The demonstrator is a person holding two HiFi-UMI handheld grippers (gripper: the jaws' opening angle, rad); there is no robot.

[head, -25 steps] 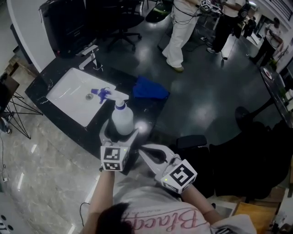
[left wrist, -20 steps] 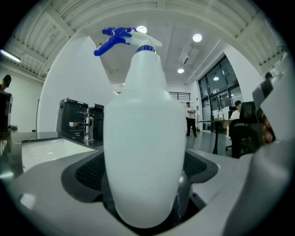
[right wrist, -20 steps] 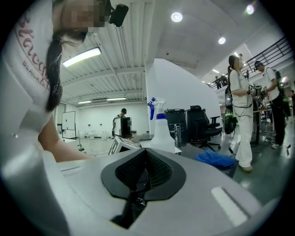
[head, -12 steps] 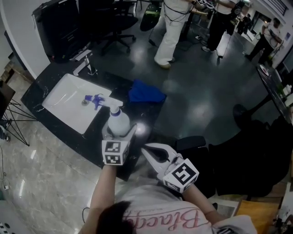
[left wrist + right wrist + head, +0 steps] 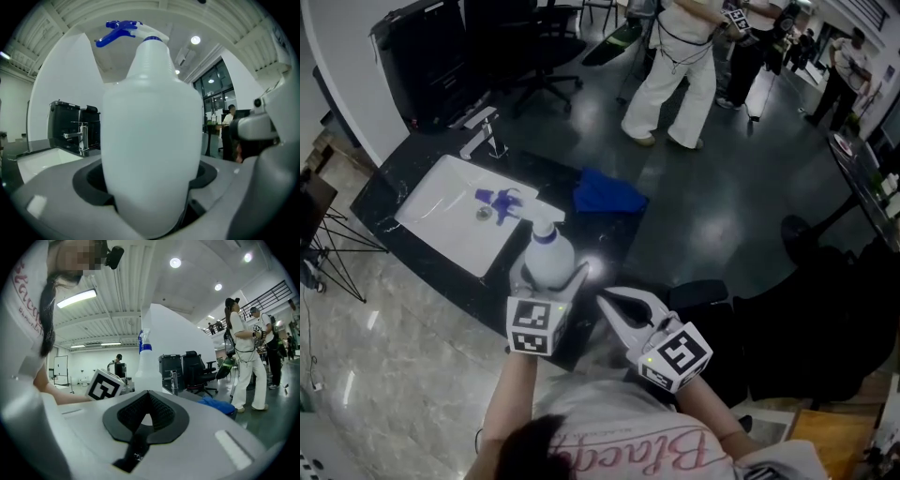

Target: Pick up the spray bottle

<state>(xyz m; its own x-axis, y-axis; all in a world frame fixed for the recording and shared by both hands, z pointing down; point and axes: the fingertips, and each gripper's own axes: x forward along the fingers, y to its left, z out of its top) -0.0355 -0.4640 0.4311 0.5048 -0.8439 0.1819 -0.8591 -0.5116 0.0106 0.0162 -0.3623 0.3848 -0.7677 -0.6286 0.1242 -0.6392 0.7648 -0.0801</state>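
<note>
The spray bottle (image 5: 548, 259) is white with a blue trigger head (image 5: 501, 199). It stands upright between the jaws of my left gripper (image 5: 548, 277), just above the dark counter's near edge beside the sink. In the left gripper view the bottle's body (image 5: 152, 131) fills the middle, and the left gripper (image 5: 151, 190) is shut on its lower part, with both pads pressed to its sides. My right gripper (image 5: 611, 302) hovers just to the right of the bottle, shut with nothing in it. Its own view shows that right gripper (image 5: 145, 420) with the jaws together and the bottle (image 5: 147, 365) beyond them.
A white sink (image 5: 441, 225) with a faucet (image 5: 484, 131) is set into the black counter (image 5: 403, 159). A blue cloth (image 5: 609, 192) lies on the counter's far side. Behind stand a black appliance (image 5: 422, 56) and an office chair (image 5: 534, 47). People (image 5: 675, 75) walk at the back.
The left gripper's jaws have drawn in against the bottle, and gripper and bottle have come up a little. The right gripper has shifted slightly. The person in white trousers has walked on.
</note>
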